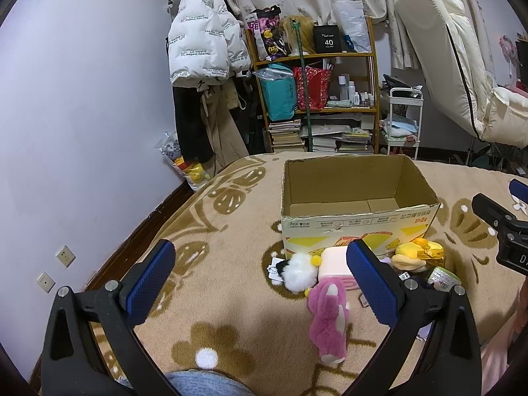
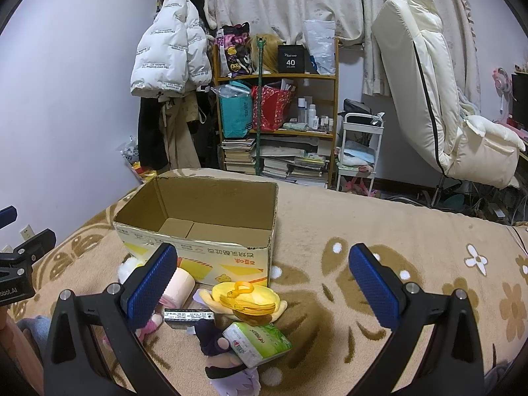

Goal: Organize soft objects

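The left hand-held gripper (image 1: pixel 260 270) is hovering over the blanket-covered bed (image 1: pixel 214 231) with its two blue pads spread wide and nothing between them. The right hand-held gripper (image 2: pixel 264 274) is hanging beside it, equally wide and empty.

Just ahead of both, the soft things are lying in one loose cluster against the near wall of a single open cardboard box (image 2: pixel 198 231), which is sitting empty. Counted across both views: one pink plush bear (image 1: pixel 328 323) lying nearest the left hand-held gripper, one white fluffy toy (image 1: pixel 298 272) touching the box front, one pale pink block (image 1: pixel 333 262), one yellow plush pouch (image 2: pixel 246 300), one green tissue pack (image 2: pixel 255 341) leaning on one dark purple plush doll (image 2: pixel 214 340), and one small silvery flat packet (image 2: pixel 188 315).

The bed's left edge is running close to the wall, leaving bare blanket left of the box. To the right of the cluster, a broad stretch of blanket is lying open toward the far edge.
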Demonstrator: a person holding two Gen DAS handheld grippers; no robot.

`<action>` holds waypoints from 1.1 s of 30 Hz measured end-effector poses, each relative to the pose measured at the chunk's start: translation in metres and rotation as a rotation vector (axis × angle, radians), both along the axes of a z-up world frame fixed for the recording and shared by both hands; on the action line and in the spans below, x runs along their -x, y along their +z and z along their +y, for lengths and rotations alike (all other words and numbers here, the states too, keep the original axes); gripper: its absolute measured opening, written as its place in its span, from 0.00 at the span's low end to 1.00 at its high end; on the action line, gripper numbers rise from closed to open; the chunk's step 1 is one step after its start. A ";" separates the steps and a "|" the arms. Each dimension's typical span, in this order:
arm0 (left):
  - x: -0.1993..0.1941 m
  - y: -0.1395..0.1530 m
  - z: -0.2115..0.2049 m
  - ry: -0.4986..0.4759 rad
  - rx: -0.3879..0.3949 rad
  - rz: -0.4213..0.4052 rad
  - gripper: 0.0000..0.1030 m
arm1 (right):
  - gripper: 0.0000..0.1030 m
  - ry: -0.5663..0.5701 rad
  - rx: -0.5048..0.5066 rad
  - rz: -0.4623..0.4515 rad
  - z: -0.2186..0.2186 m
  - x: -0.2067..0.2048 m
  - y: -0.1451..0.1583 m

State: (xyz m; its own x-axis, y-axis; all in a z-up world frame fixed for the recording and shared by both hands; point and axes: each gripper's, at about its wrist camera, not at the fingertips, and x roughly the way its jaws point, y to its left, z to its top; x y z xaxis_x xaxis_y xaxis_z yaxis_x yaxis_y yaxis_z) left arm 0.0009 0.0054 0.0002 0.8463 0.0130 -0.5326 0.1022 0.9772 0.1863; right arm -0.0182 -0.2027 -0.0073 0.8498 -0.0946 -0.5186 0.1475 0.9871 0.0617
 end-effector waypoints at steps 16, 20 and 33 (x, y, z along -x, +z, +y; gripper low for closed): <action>-0.001 -0.001 0.002 0.001 -0.001 0.002 0.99 | 1.00 0.000 -0.002 0.001 0.000 0.000 0.000; -0.001 -0.001 0.002 0.001 0.000 0.003 0.99 | 1.00 0.001 -0.002 0.001 0.000 0.000 0.000; -0.002 -0.002 0.003 0.002 -0.003 0.004 0.99 | 1.00 0.001 -0.002 0.002 0.000 0.000 0.000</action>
